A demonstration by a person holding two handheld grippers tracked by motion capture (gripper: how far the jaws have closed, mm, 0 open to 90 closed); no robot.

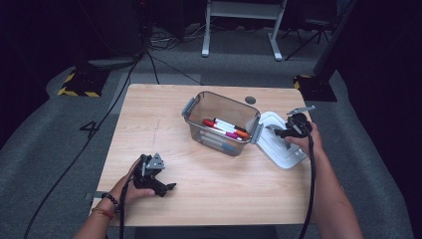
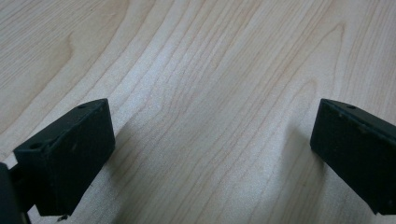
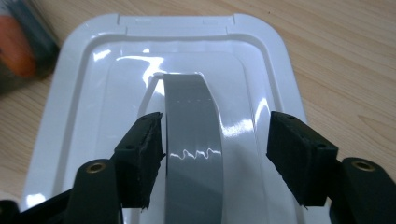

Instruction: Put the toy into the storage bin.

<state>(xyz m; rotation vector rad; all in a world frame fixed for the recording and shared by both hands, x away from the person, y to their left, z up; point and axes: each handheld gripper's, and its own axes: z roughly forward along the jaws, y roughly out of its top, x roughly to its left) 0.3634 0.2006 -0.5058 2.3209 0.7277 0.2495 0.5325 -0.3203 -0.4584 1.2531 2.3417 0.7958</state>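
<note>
While my right jaws straddle the grey handle, I should centre them before squeezing.

White glossy plastic lid (image 3: 93, 93) lies flat on the light wooden bench (image 1: 209, 184), just right of the clear plastic bin (image 1: 221, 122) holding coloured markers (image 1: 226, 128). Its grey arched strap handle (image 3: 191, 140) runs between the jaws of my right gripper (image 3: 215, 154), which stand fairly wide: one pad is nearly against it, the other apart, nothing gripped yet. I judge a small sideways shift would even the bite, then a level lift. My left gripper (image 2: 210, 158) rests with jaws wide over bare wood, empty.
</note>
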